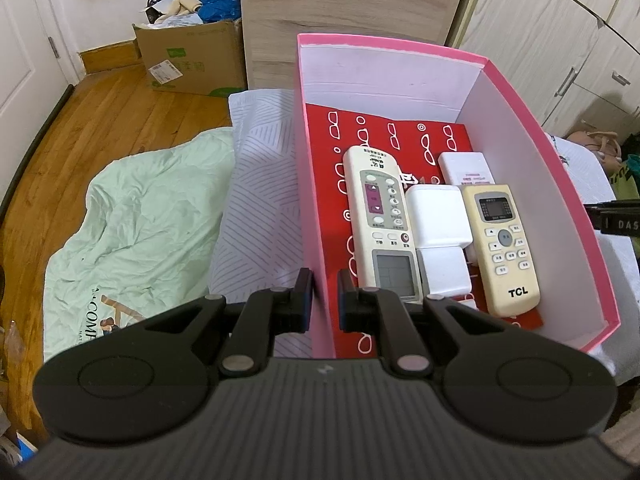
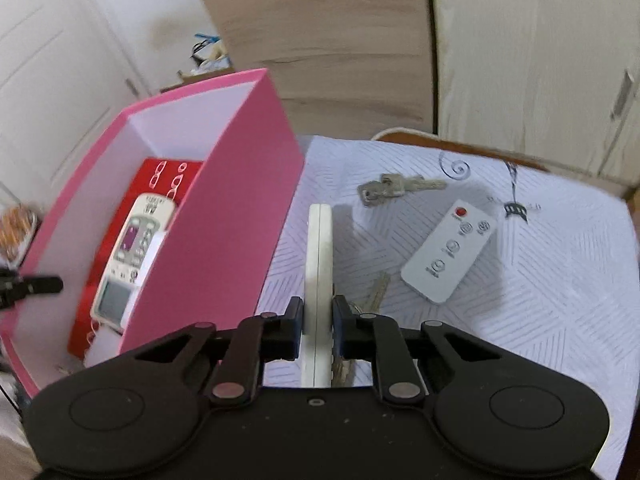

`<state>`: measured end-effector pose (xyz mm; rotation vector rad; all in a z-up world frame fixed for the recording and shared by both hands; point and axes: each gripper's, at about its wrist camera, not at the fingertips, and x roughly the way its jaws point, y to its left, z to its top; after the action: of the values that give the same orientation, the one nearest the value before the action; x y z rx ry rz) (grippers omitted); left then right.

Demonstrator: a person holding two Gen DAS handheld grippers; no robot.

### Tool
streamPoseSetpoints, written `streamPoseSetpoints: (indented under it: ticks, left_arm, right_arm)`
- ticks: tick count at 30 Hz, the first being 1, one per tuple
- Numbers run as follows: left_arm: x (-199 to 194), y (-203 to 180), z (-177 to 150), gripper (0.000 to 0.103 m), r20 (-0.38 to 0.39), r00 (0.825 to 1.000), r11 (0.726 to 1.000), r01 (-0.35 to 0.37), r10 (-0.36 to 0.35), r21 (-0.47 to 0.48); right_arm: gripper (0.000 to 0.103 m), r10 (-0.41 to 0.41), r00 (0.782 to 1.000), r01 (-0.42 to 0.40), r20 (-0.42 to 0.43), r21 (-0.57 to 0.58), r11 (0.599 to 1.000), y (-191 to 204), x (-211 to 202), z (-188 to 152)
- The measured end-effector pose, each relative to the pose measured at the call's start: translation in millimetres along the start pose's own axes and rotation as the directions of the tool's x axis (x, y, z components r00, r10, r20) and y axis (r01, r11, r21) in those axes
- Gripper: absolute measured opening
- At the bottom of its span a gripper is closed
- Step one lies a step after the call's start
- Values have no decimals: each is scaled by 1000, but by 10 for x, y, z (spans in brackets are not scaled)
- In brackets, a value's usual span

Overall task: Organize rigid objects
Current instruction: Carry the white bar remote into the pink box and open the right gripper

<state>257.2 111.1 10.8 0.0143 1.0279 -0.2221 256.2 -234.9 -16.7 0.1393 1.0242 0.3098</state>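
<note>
A pink box (image 1: pixel 532 112) stands on the white patterned cloth (image 1: pixel 260 184). Inside lie a red booklet (image 1: pixel 380 132), a long white remote (image 1: pixel 380 216), a cream TCL remote (image 1: pixel 504 248) and white adapters (image 1: pixel 438 216). My left gripper (image 1: pixel 323 300) straddles the box's left wall (image 1: pixel 316 216), jaws narrowly apart around it. My right gripper (image 2: pixel 318 328) is shut on a white remote (image 2: pixel 319 248) held on edge above the cloth, right of the box (image 2: pixel 224 216). A flat white remote (image 2: pixel 450 256) and keys (image 2: pixel 396 186) lie on the cloth.
More keys (image 2: pixel 376 292) lie under the held remote. A wooden cabinet (image 1: pixel 352 0) stands behind the box. A cardboard box (image 1: pixel 192 60) and a green sheet (image 1: pixel 136 220) lie on the wood floor at left. The right gripper's tip (image 1: pixel 616 220) shows beside the box.
</note>
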Motion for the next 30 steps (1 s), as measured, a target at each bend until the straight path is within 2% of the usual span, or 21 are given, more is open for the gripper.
streamPoseSetpoints:
  ticks: [2,6,9,13,18,22,26,28,30]
  left_arm:
    - [-3,2,3,10,-1,1000,1000,-1,1,-3]
    - [-7,8,11,12,-3,1000,1000,-2,2,-13]
    - [-7,8,12,12,-3,1000,1000,-3,3,-12]
    - [-5,6,17,12,-4,1000,1000,4,-4,-21]
    - [-7,6,13,12,-3,1000,1000,0,0,-18]
    - [-5,-1,11,12,-1,1000,1000,-8,8,-15]
    - [-2,-19,8,12,0,1000,1000,-16,16,-12]
    - [2,-27,12,12,-1,1000,1000,-19,19,-13]
    - [11,-39,16,12,-1,1000,1000,-23,23,-14]
  right_arm:
    - [22,2,1000,-2,-3,-9,1000,6,20,20]
    - [26,-48,999,47,-19,-45,998,26,113,-7]
    - [21,-30,1000,30,-6,-16,999,-29,129,-1]
    - [20,-58,997,62,48,-88,994,79,-33,-26]
    - [20,-80,989,95,122,-117,989,152,-255,-38]
    - [20,-113,967,147,226,-137,980,234,-477,-23]
    - [20,-135,926,208,352,-176,962,406,-700,-47]
    - [20,-88,922,164,377,-174,971,521,-813,-36]
    - [20,7,917,76,399,-192,978,648,-915,-32]
